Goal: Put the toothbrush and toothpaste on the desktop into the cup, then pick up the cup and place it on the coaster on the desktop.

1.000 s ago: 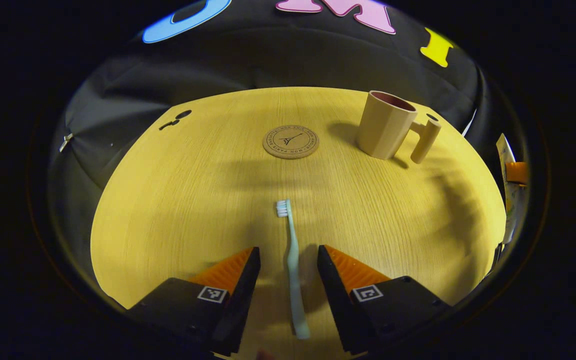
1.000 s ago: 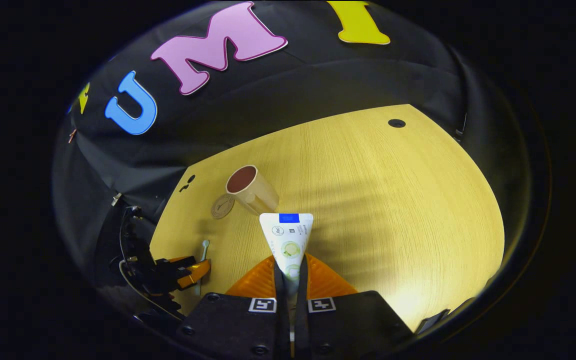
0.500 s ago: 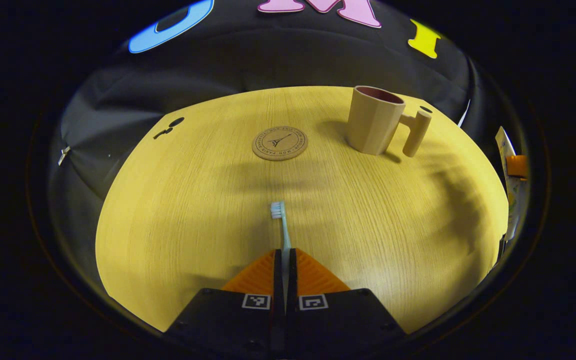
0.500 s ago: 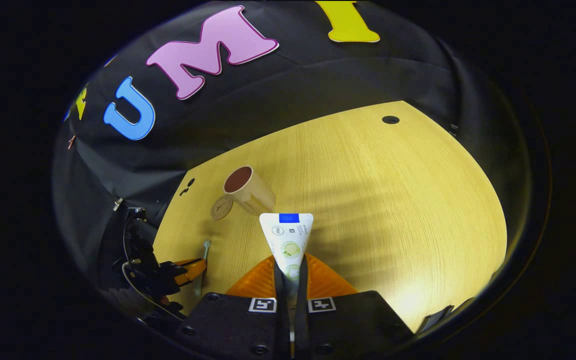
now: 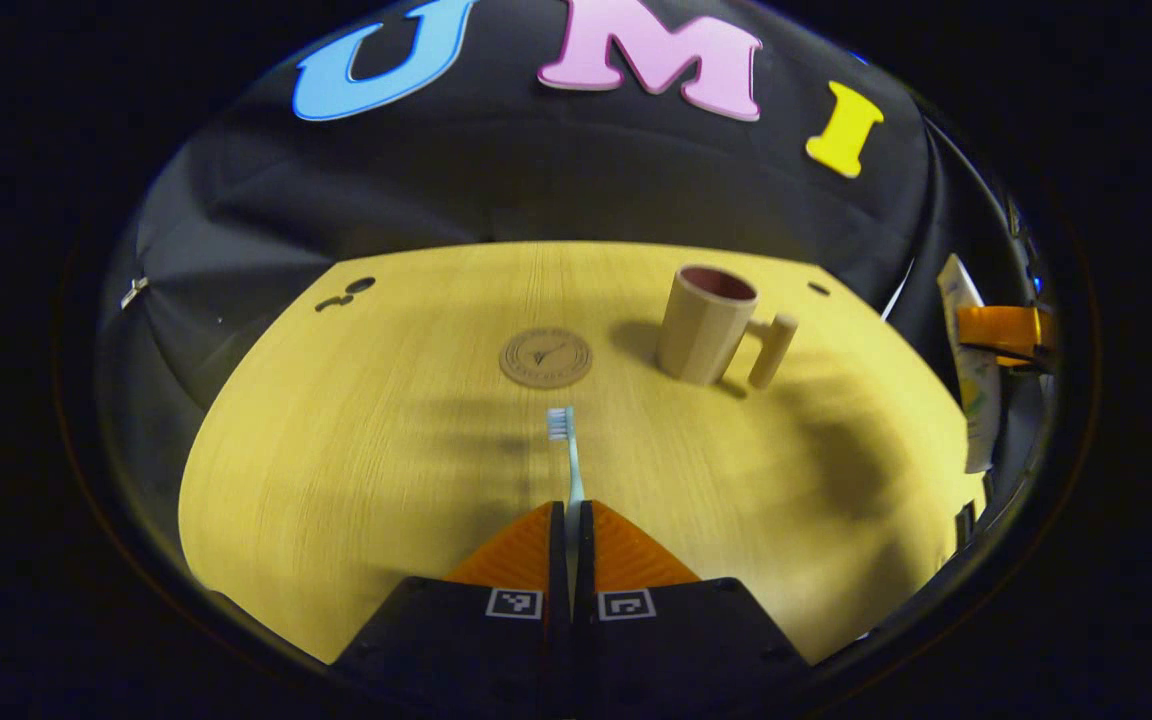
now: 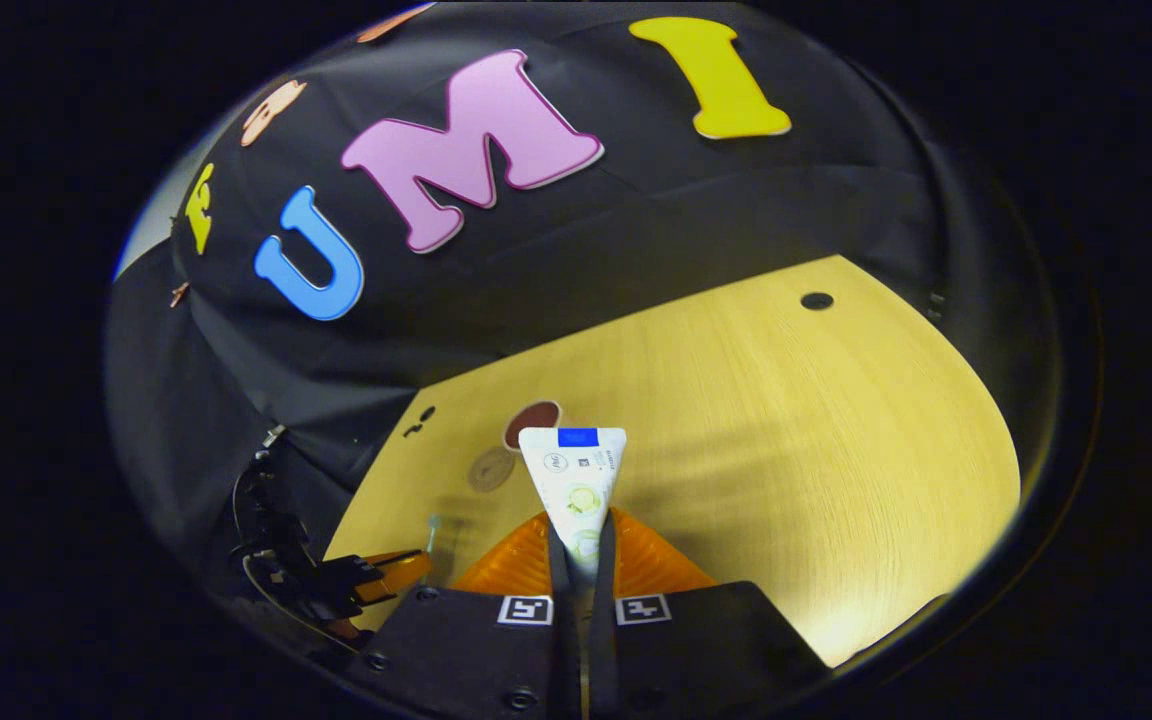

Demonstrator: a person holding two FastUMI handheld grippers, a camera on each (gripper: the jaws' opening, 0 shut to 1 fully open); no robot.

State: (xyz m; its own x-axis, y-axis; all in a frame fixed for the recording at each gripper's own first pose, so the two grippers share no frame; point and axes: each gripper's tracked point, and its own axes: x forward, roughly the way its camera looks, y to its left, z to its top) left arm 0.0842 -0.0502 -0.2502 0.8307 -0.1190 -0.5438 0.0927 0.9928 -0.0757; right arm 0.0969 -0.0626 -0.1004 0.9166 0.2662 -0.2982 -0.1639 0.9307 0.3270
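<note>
One toothbrush [image 5: 566, 455] is sitting clamped between the fingers of the left gripper [image 5: 571, 515], its bristled head sticking out forward above the desk [image 5: 336, 470]. One tube of toothpaste [image 6: 576, 485] is being squeezed between the fingers of the right gripper [image 6: 581, 535], its flat crimped end pointing forward. In the left gripper view that same tube [image 5: 971, 380] and the right gripper [image 5: 1001, 330] are showing at the far right edge, off the side of the desk.

One cup [image 5: 704, 322] is standing upright on the desk, its handle [image 5: 772, 350] sticking out to the right in the left gripper view. One round coaster [image 5: 545, 357] is lying flat just to the left of the cup, apart from it and with nothing on it. In the right gripper view the cup's rim [image 6: 533, 415] is peeking out behind the tube, with the coaster [image 6: 491, 468] beside it, and the left gripper [image 6: 391, 572] is showing low on the left with the toothbrush [image 6: 436, 540] blurred above it.
</note>
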